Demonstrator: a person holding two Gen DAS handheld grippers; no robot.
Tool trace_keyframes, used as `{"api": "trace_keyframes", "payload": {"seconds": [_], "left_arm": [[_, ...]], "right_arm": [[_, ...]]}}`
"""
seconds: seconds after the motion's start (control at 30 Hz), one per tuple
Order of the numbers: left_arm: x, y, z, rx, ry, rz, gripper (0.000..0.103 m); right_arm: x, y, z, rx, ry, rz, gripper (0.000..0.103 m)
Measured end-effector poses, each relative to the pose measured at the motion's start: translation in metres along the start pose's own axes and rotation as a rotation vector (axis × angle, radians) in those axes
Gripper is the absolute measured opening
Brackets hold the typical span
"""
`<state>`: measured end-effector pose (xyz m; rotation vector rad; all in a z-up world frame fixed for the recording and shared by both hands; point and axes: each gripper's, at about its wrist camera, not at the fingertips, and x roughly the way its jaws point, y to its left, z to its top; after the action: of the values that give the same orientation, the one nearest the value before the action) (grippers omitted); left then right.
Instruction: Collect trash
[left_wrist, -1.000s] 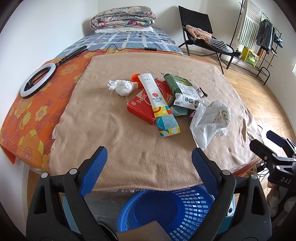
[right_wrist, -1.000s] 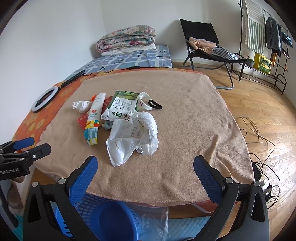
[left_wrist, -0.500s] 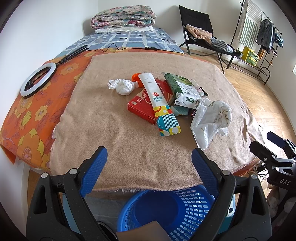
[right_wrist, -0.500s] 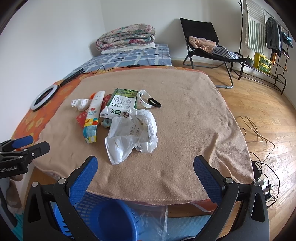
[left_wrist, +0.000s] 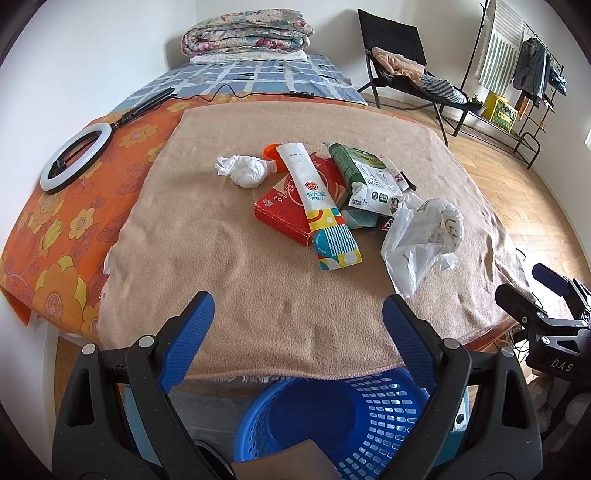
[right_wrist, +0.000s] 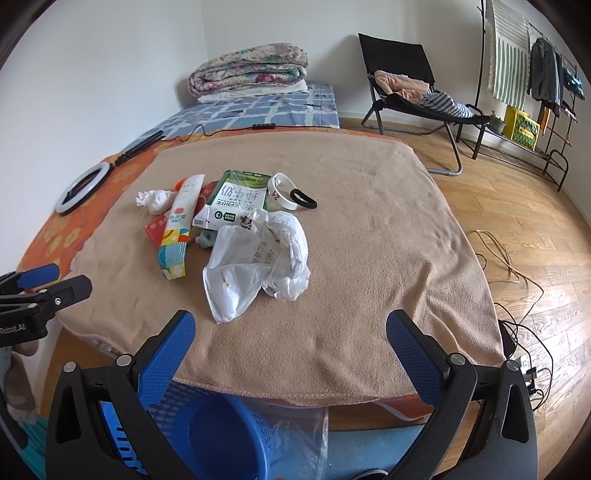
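Note:
A heap of trash lies mid-blanket: a crumpled white plastic bag (left_wrist: 424, 240) (right_wrist: 258, 262), a long white and patterned carton (left_wrist: 317, 206) (right_wrist: 179, 225) across a red box (left_wrist: 288, 206), a green milk pouch (left_wrist: 365, 177) (right_wrist: 236, 199), a white tissue wad (left_wrist: 243, 171) (right_wrist: 155, 199) and a white band with a black ring (right_wrist: 291, 194). A blue basket (left_wrist: 343, 421) (right_wrist: 218, 432) stands on the floor under the near edge. My left gripper (left_wrist: 299, 317) and right gripper (right_wrist: 291, 328) both hover open and empty over that edge, well short of the heap.
The tan blanket (left_wrist: 258, 295) covers an orange flowered sheet (left_wrist: 55, 229) bearing a ring light (left_wrist: 75, 157). Folded quilts (right_wrist: 247, 68) sit on a bed behind. A black chair (right_wrist: 413, 88), a clothes rack (right_wrist: 535, 92) and floor cables (right_wrist: 517, 295) are at the right.
Both grippers have drifted slightly, so the heap shifts a little in each view. Nothing has been taken hold of and the jaws stay open.

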<state>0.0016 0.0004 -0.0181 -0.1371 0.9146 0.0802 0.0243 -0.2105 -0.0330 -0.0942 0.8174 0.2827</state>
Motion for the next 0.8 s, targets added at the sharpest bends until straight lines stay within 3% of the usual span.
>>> {"api": "trace_keyframes", "payload": {"seconds": [0.8], "left_arm": [[0.017, 0.005, 0.009, 0.006, 0.020, -0.013, 0.094]], "right_arm": [[0.013, -0.007, -0.004, 0.020, 0.030, 0.083, 0.103]]}}
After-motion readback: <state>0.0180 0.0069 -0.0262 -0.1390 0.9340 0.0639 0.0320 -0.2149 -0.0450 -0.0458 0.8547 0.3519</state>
